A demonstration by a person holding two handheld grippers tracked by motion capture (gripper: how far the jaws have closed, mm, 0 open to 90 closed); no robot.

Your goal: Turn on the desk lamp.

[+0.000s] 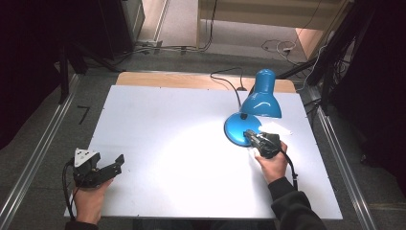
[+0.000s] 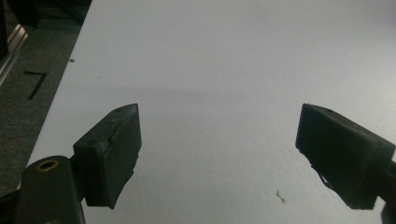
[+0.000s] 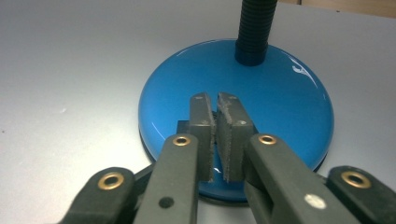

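Note:
A blue desk lamp stands on the white table at the right, with its round base [image 1: 237, 127] [image 3: 280, 93], a black flexible neck [image 3: 254, 23] and a shade [image 1: 262, 98] that faces down. A bright patch of light lies on the table left of the base. My right gripper [image 1: 250, 135] [image 3: 215, 105] rests over the near edge of the base, its jaws almost together with nothing between them. A small dark switch [image 3: 183, 126] sits just beside its left jaw. My left gripper [image 1: 118, 162] [image 2: 219, 140] hovers wide open above bare table at the near left.
The lamp's black cable [image 1: 230, 81] runs off the table's far edge. A wooden strip [image 1: 167, 79] borders the back of the table [image 1: 167, 124]. Metal rails [image 1: 38, 153] run along both sides on the floor, where a black mark [image 1: 84, 114] shows.

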